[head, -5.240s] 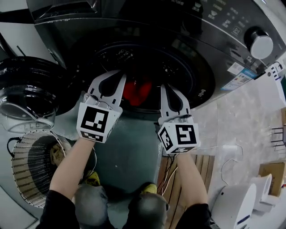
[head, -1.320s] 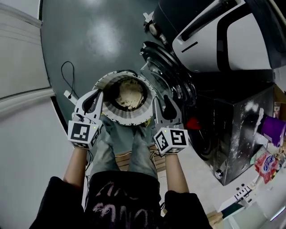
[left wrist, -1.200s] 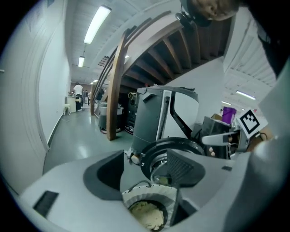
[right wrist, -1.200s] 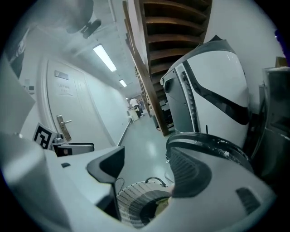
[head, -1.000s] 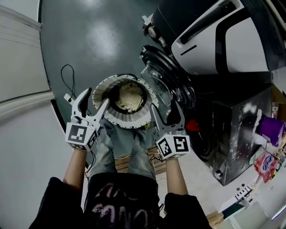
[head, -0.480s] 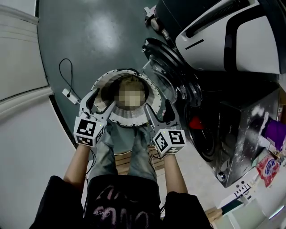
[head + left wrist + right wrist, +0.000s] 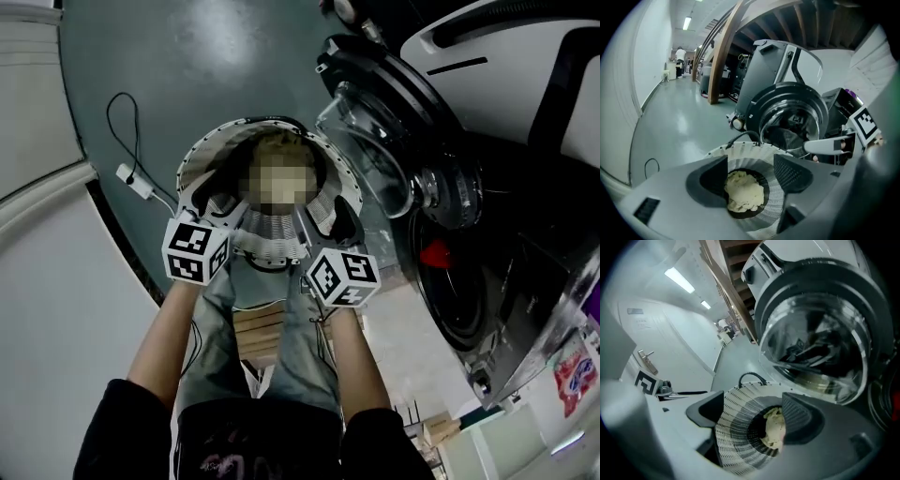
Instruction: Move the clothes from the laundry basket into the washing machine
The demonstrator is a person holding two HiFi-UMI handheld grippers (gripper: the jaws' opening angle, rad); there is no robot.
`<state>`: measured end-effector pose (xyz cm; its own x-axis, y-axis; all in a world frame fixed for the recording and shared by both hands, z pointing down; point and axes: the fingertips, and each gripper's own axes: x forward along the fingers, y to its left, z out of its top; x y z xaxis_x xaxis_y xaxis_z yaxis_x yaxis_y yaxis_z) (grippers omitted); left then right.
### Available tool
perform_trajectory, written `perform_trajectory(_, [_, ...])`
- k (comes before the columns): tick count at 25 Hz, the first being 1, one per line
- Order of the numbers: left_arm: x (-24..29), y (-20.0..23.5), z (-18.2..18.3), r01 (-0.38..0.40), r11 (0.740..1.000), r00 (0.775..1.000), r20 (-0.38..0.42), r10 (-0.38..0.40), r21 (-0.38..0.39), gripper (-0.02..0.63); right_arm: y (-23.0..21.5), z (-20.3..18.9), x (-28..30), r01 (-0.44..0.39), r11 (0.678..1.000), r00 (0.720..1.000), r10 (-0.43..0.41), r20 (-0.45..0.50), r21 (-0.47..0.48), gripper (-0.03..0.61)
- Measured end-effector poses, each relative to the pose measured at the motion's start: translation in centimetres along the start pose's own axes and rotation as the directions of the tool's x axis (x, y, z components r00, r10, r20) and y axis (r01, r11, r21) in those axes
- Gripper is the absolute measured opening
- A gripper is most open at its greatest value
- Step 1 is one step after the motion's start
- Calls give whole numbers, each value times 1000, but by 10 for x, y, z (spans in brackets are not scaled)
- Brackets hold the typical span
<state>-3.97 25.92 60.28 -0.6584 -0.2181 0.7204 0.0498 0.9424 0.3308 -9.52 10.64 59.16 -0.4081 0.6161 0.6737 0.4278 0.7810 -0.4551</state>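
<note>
Cream cloth (image 7: pixel 744 191) lies at the basket's (image 7: pixel 272 246) bottom; left gripper (image 7: pixel 214 199) and right gripper (image 7: pixel 323 216), both gaping and empty, have dropped to its rim, ready to grab.

**Off-task surroundings**

Glossy grey floor (image 7: pixel 216 56) lies below me. At its left edge, by the white wall (image 7: pixel 47 281), a black cable (image 7: pixel 107 117) loops to a white plug block (image 7: pixel 134 180). Wooden slats (image 7: pixel 258 328) sit under my feet. I see a door handle (image 7: pixel 647 361) on the wall.
</note>
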Motion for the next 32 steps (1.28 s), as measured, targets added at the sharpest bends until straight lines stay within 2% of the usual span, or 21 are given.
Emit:
perform_trajectory(9, [96,36,-93,-16,997,990,-142,6,-69,313,-53,-89,85,116,987,989,-105,-106,109,390])
perform_trajectory(13, [145,44,-130,16,994,981,-190,-36,-106,313,-80,-123,128,161,979,978,-142,-151,127,383])
perform_trajectory(16, [180,55,-160,13,992,971,-236,-43,-127,313,-106,-149,153,236,957,963,-207,-174,168,383])
perform_trajectory(20, [222,66,-202,22,997,950,-309,-45,-75,313,-137,-192,182,322,910,937,-266,-227,263,387])
perform_trajectory(27, [288,85,-240,37,998,941,-333,-55,-59,313,-172,-248,231,376,903,900,-303,-314,206,396])
perform_trajectory(29, [305,89,-252,33,998,937,-344,-50,-57,313,-184,-263,241,408,894,880,-329,-343,187,399])
perform_trajectory(32, [322,100,-284,1,997,913,-405,-34,-83,353,-197,-291,252,453,879,838,-362,-409,150,430])
